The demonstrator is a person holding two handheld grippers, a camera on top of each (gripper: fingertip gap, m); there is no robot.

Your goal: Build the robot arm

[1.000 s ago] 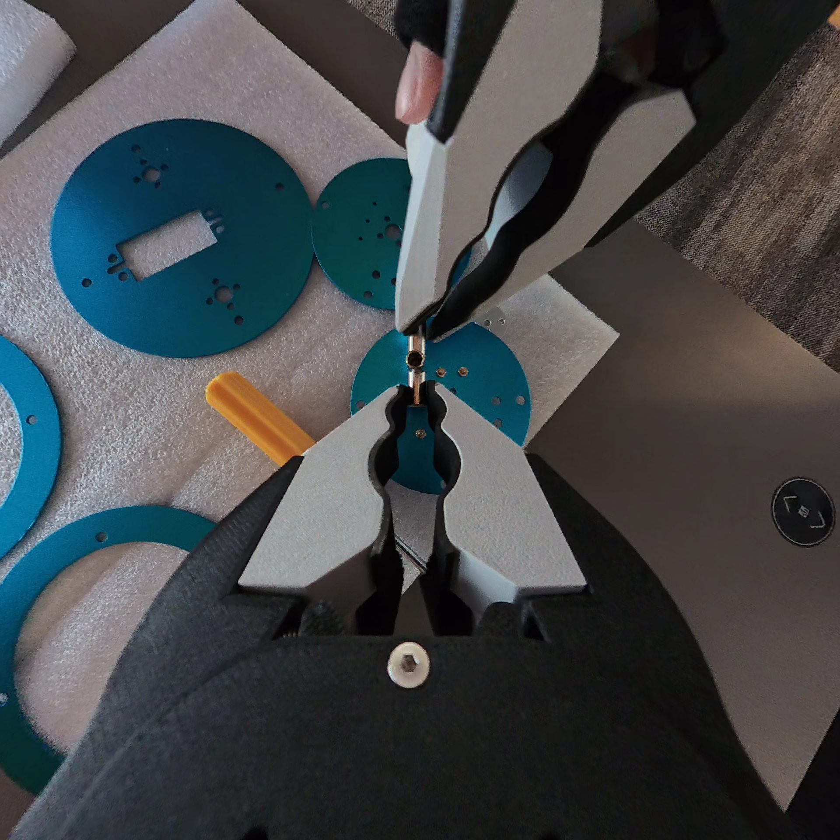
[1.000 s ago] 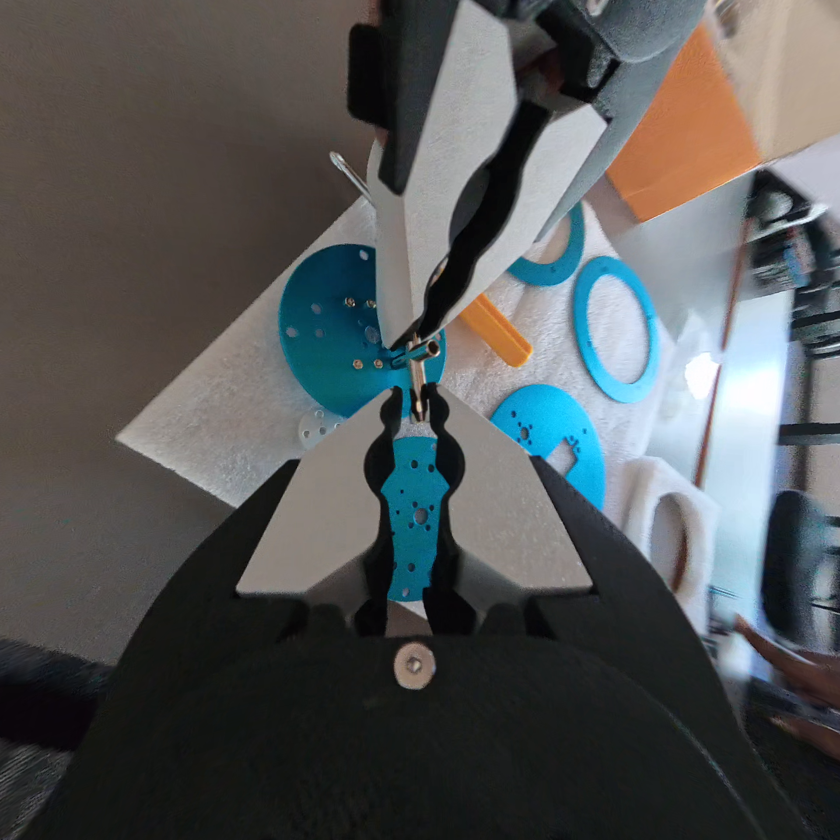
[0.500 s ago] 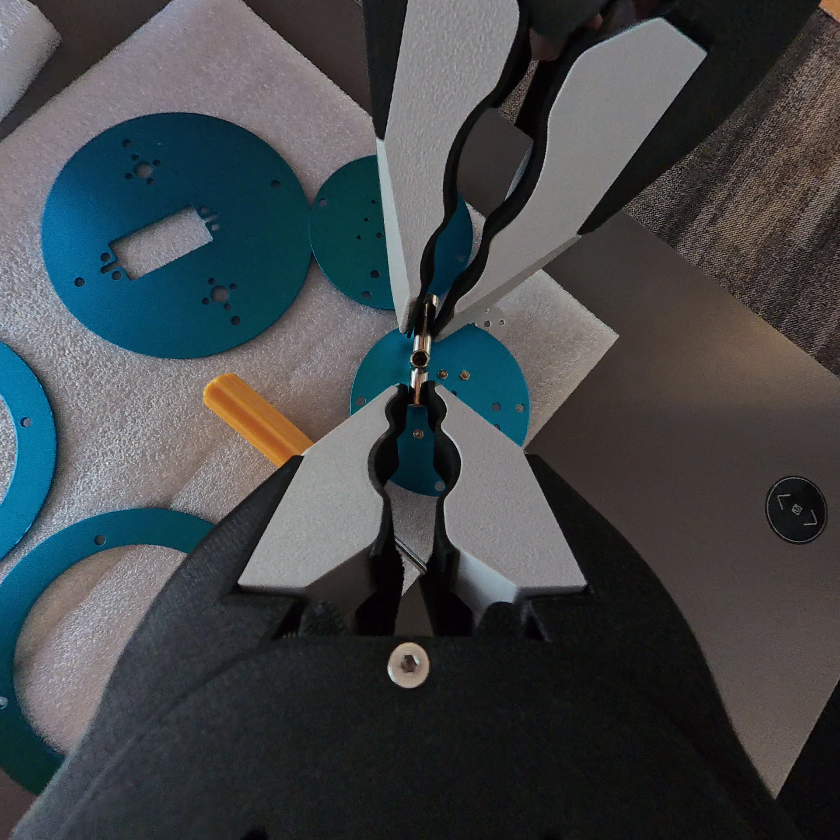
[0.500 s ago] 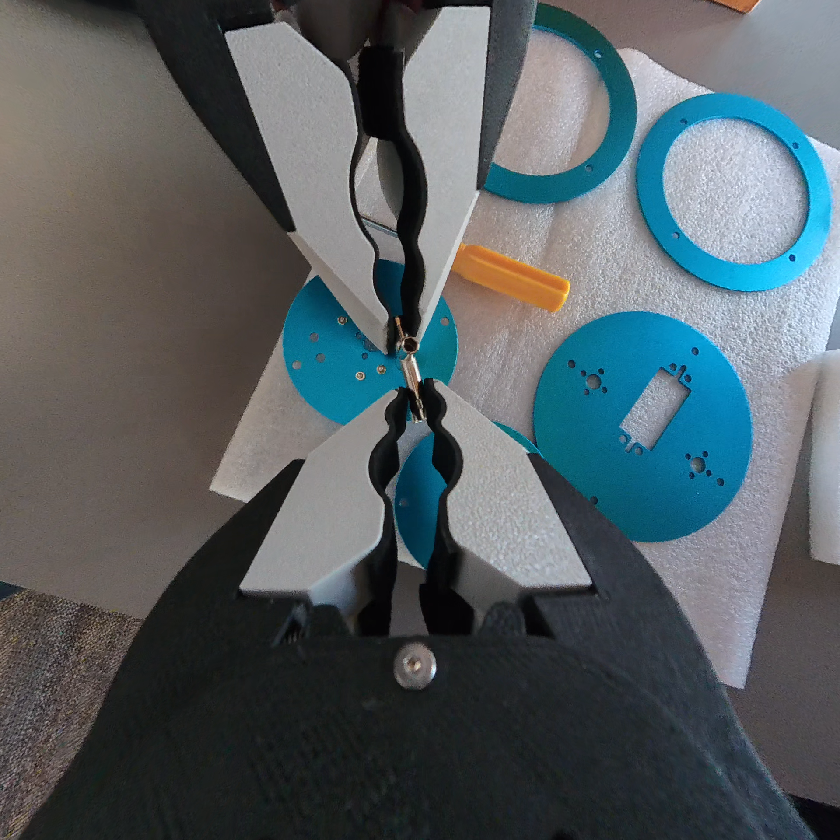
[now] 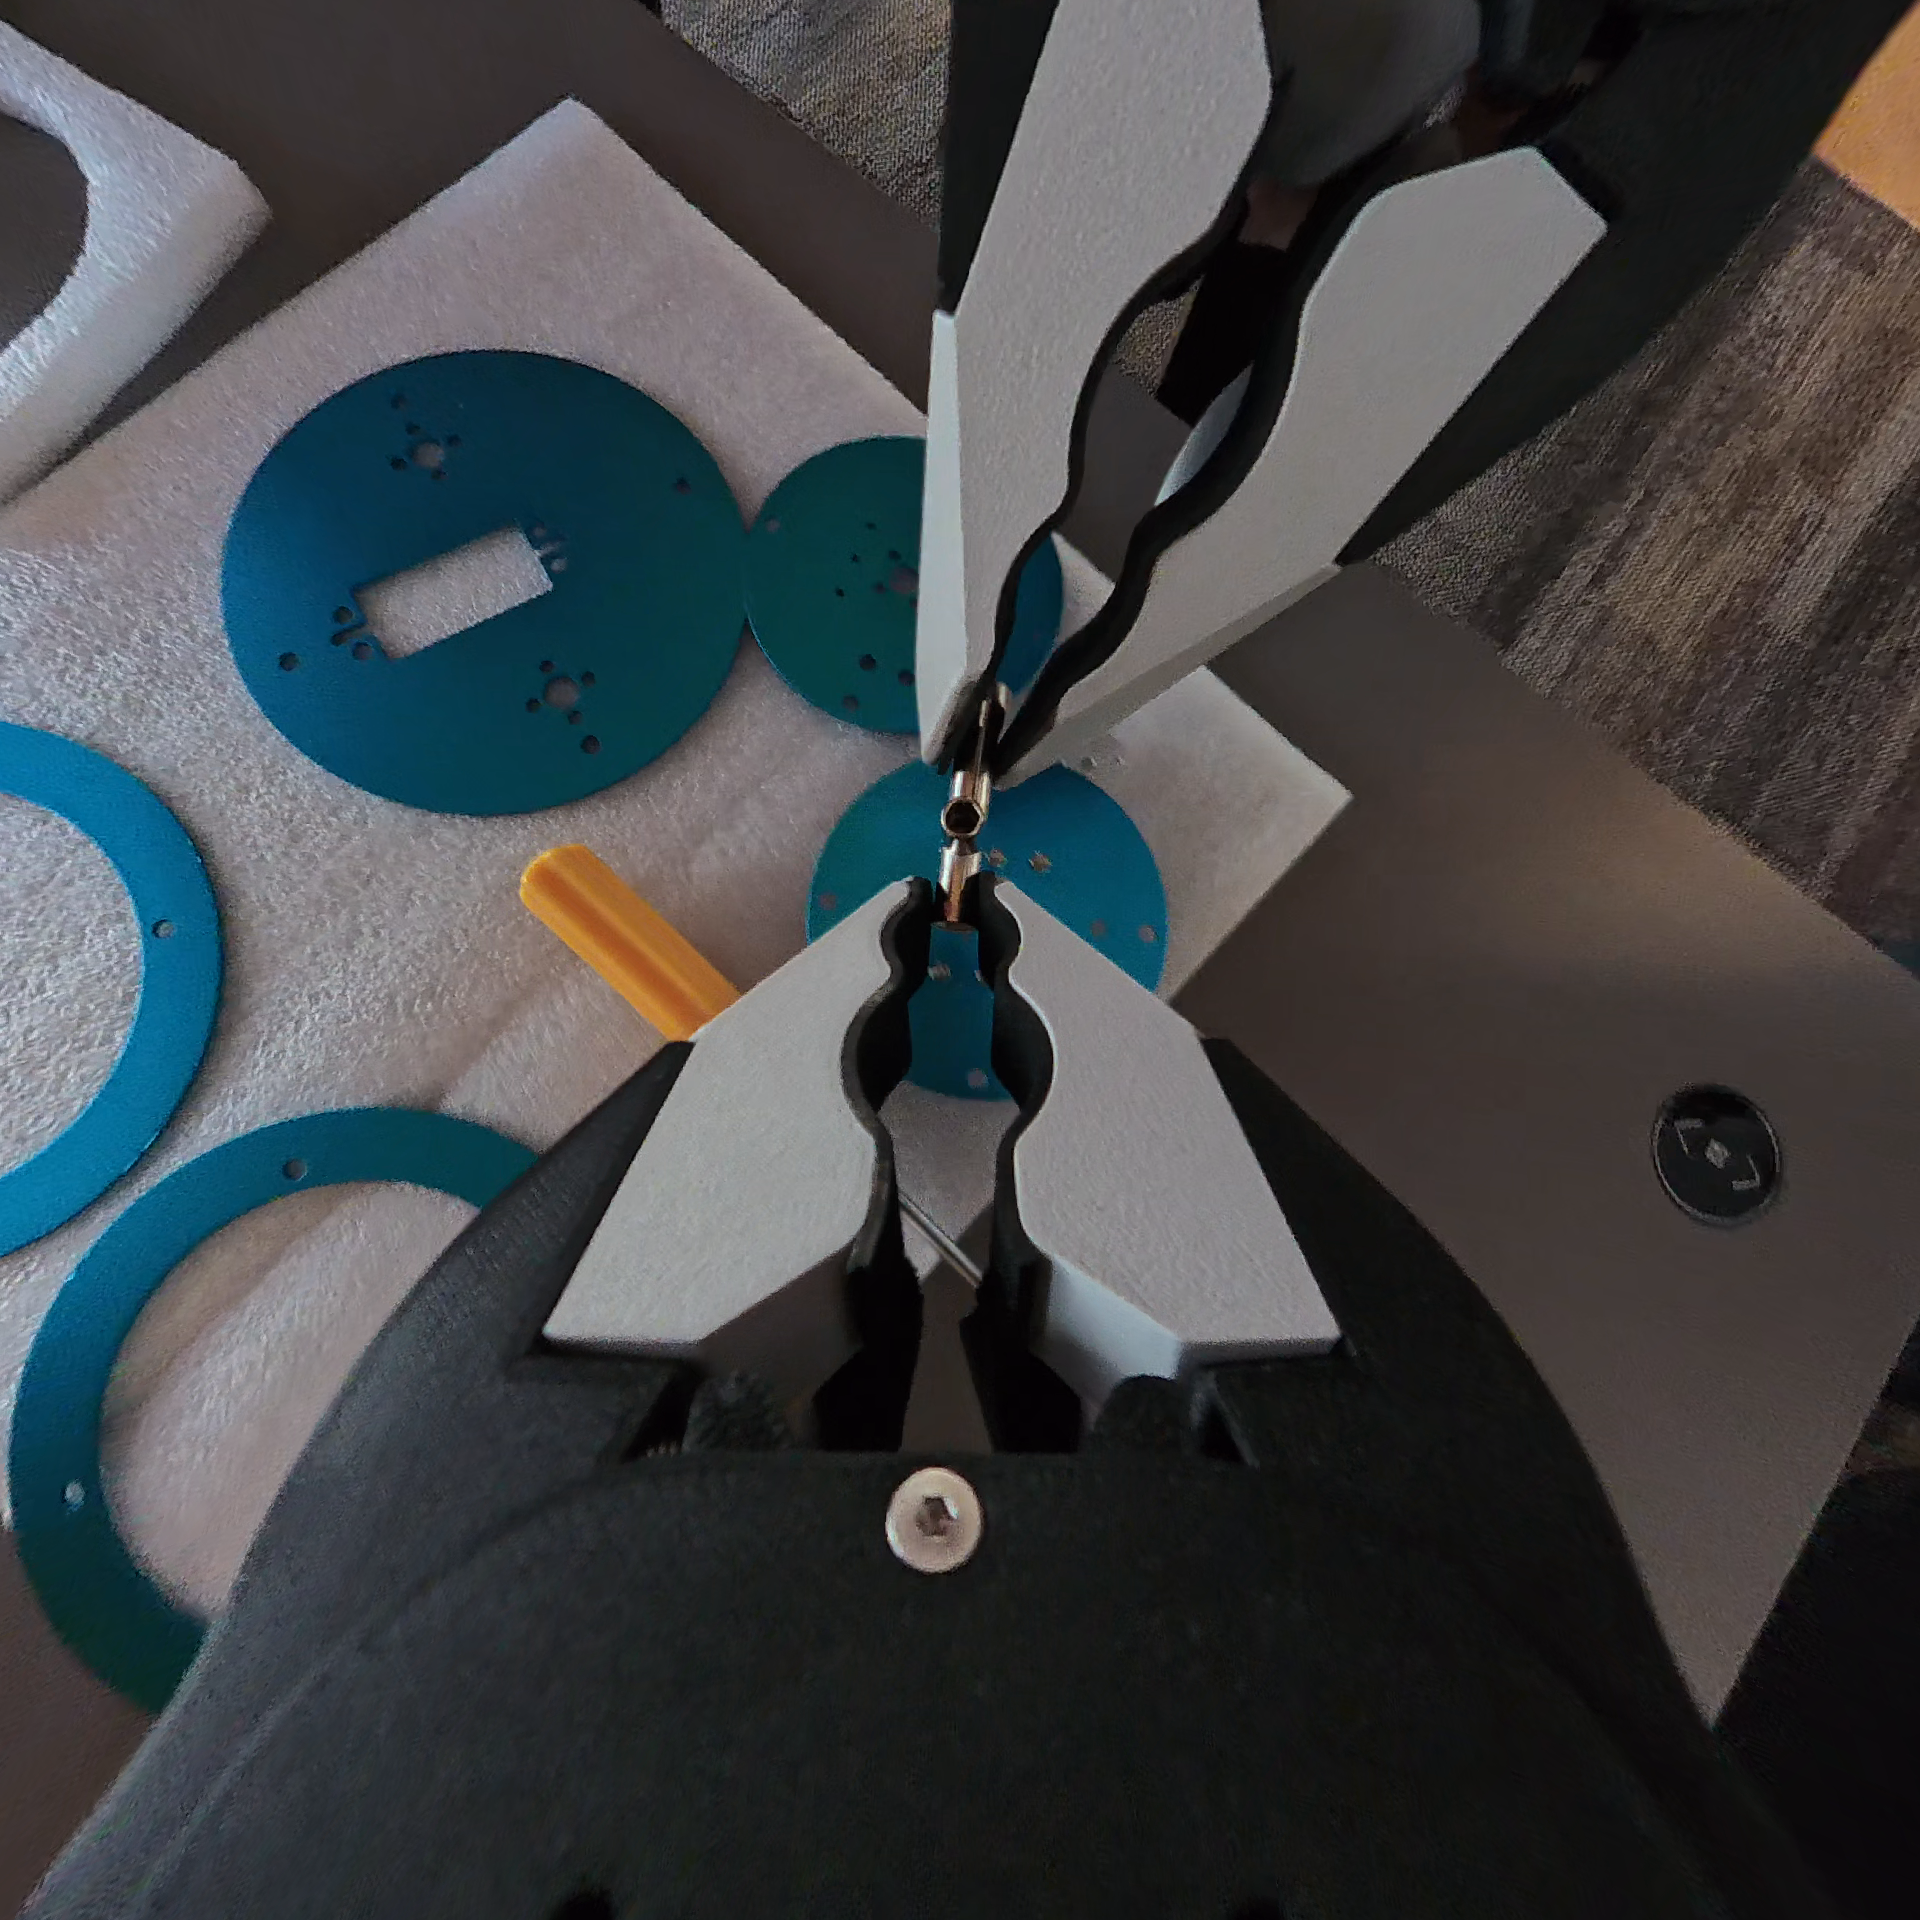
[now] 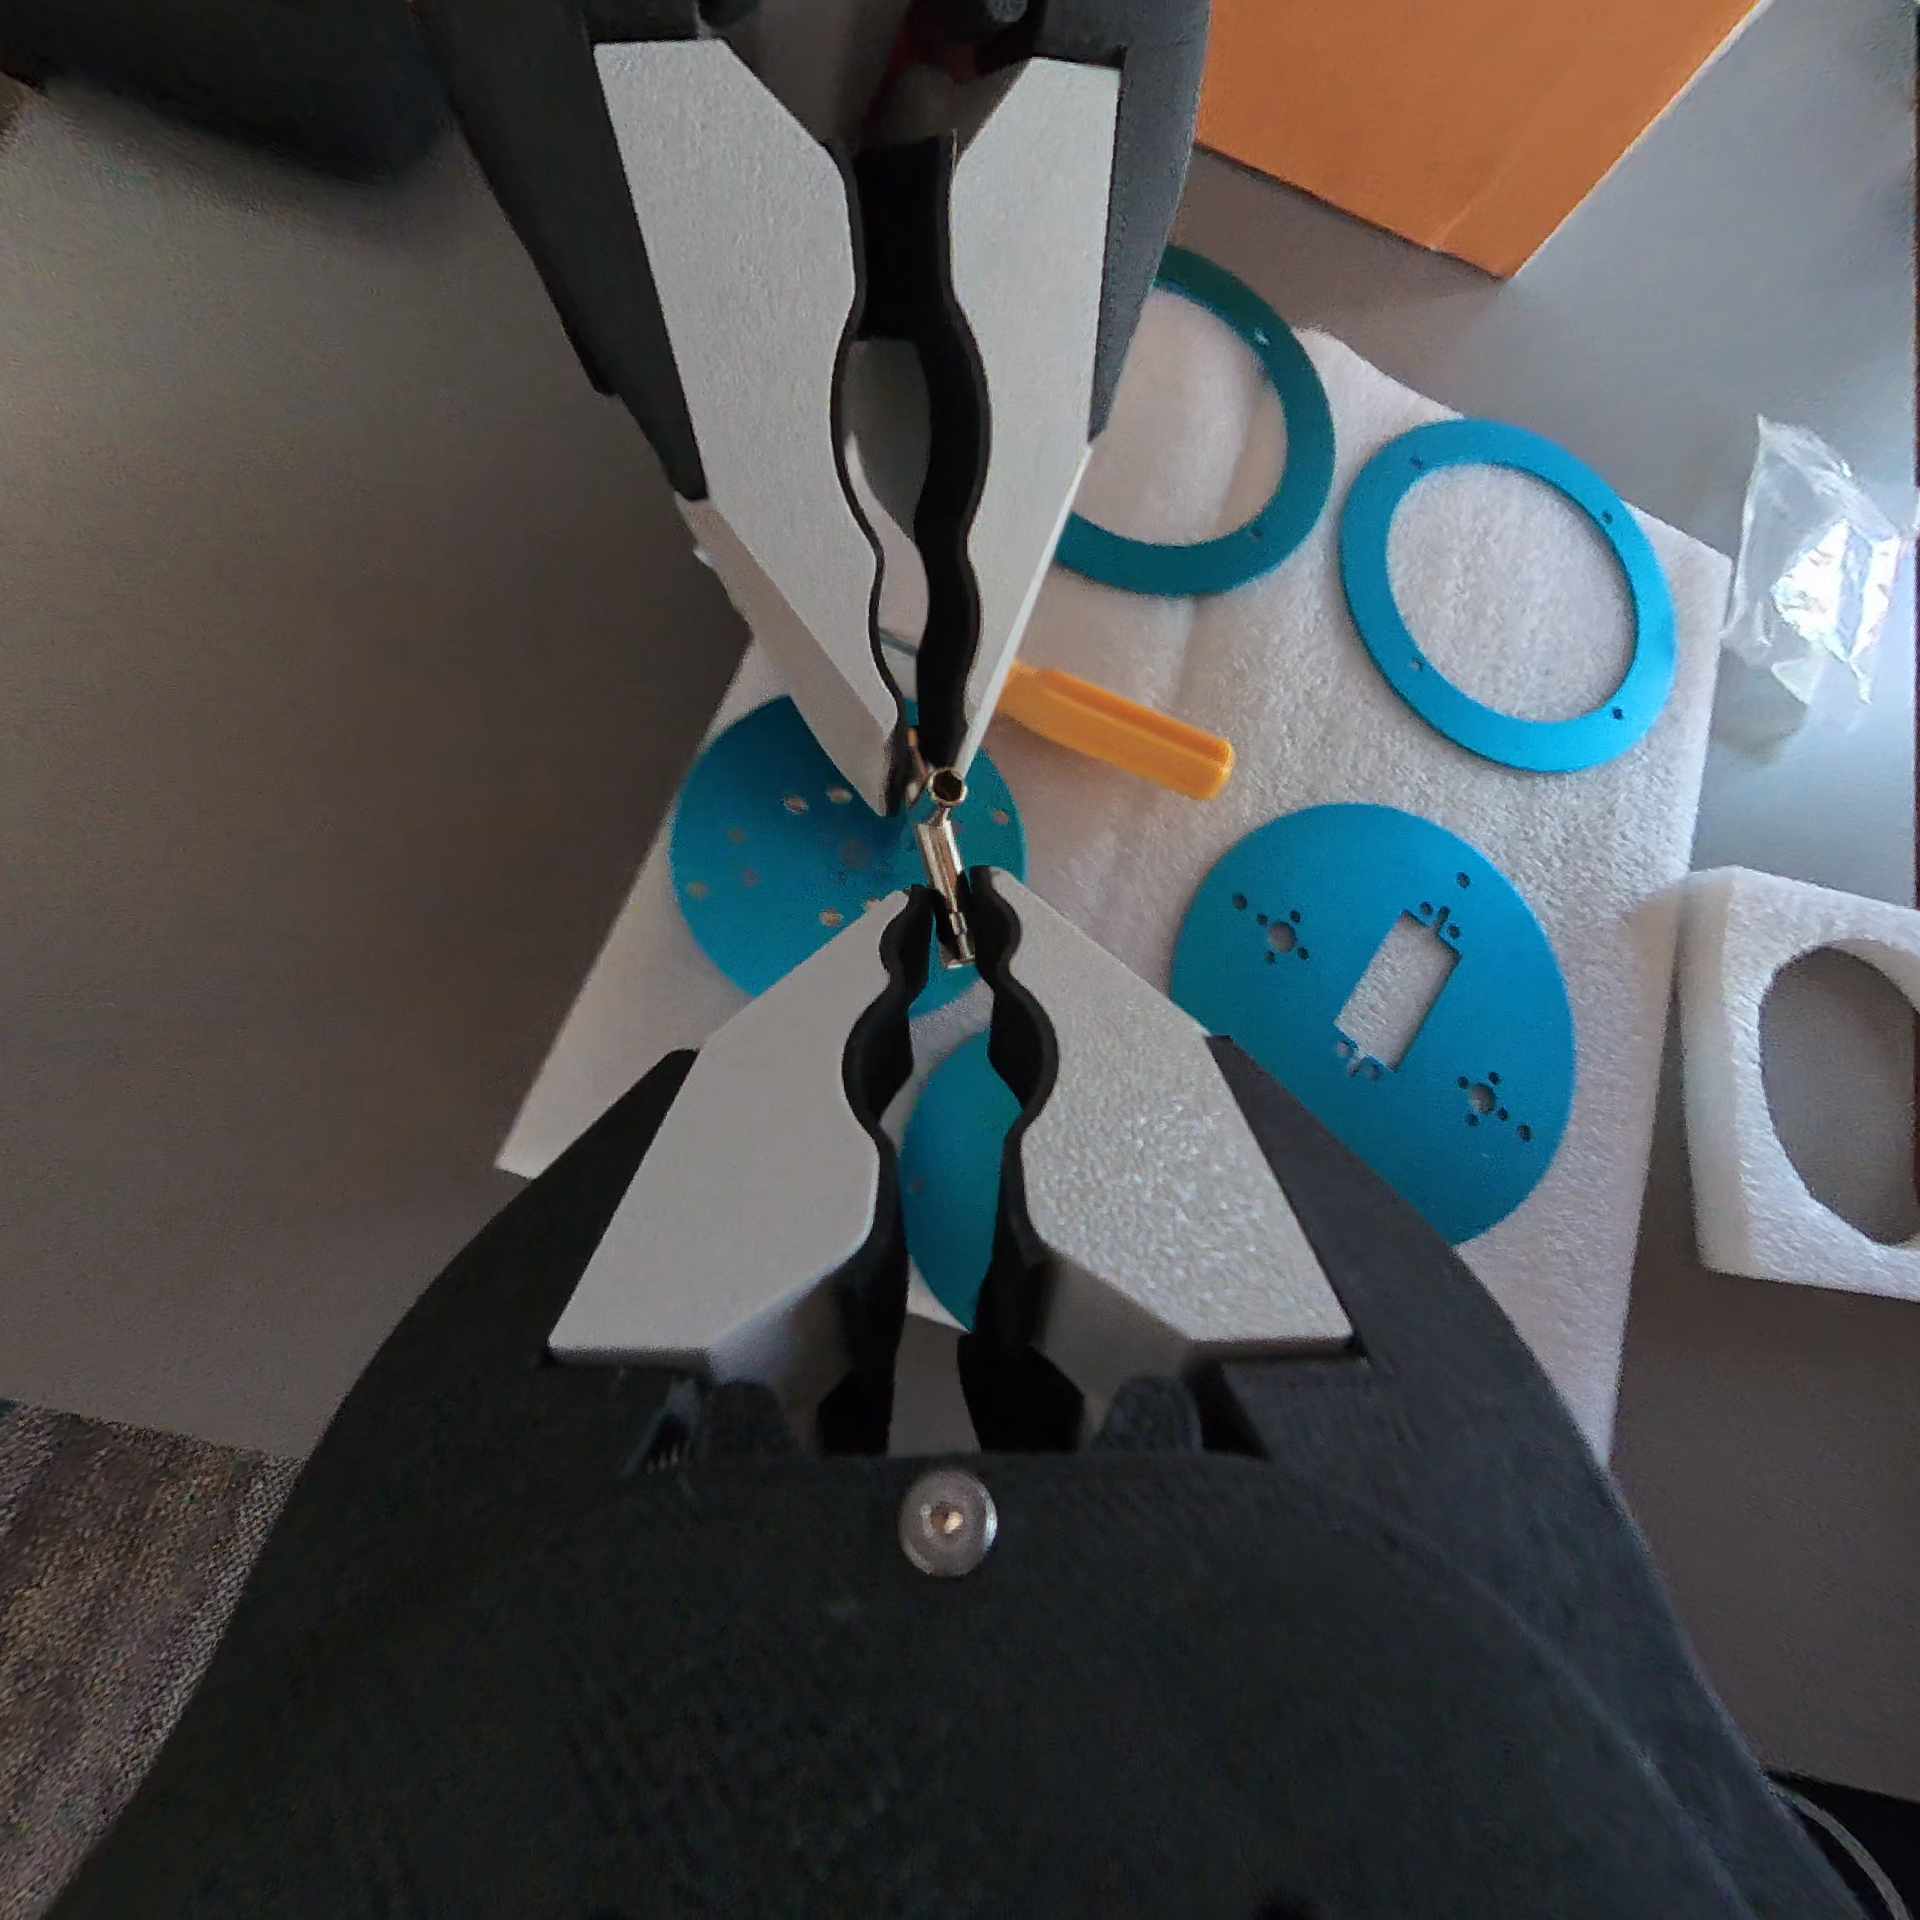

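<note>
Two small silver metal standoffs are seen, held end to end between the grippers, above the table. The left gripper (image 5: 953,896) is clamped on one standoff (image 5: 954,883) at its fingertips; the right gripper (image 6: 949,925) is clamped on the second standoff (image 6: 945,883), whose open hex end faces the cam. in the left wrist view. The 2 pieces sit just apart or barely touching; which cannot be told. Below them a small blue disc (image 5: 1091,883) w/ several holes is laid on a white foam sheet (image 5: 364,935). 5 blue plates are counted on the foam in all: that disc, a 2nd small disc (image 5: 831,582) farther off, 1 large disc w/ a rectangular cutout (image 5: 478,582) to the left, and 2 flat rings (image 5: 156,935) (image 5: 62,1403) at far left and near left. 1 orange plastic handle (image 5: 623,945) is lain between the large disc and the near ring. 1 white foam block w/ an oval hole (image 6: 1797,1081) is seen at the right of the right wrist view, beside a crumpled clear bag (image 6: 1829,551). 1 orange box (image 6: 1455,114) is stood at the far side.
</note>
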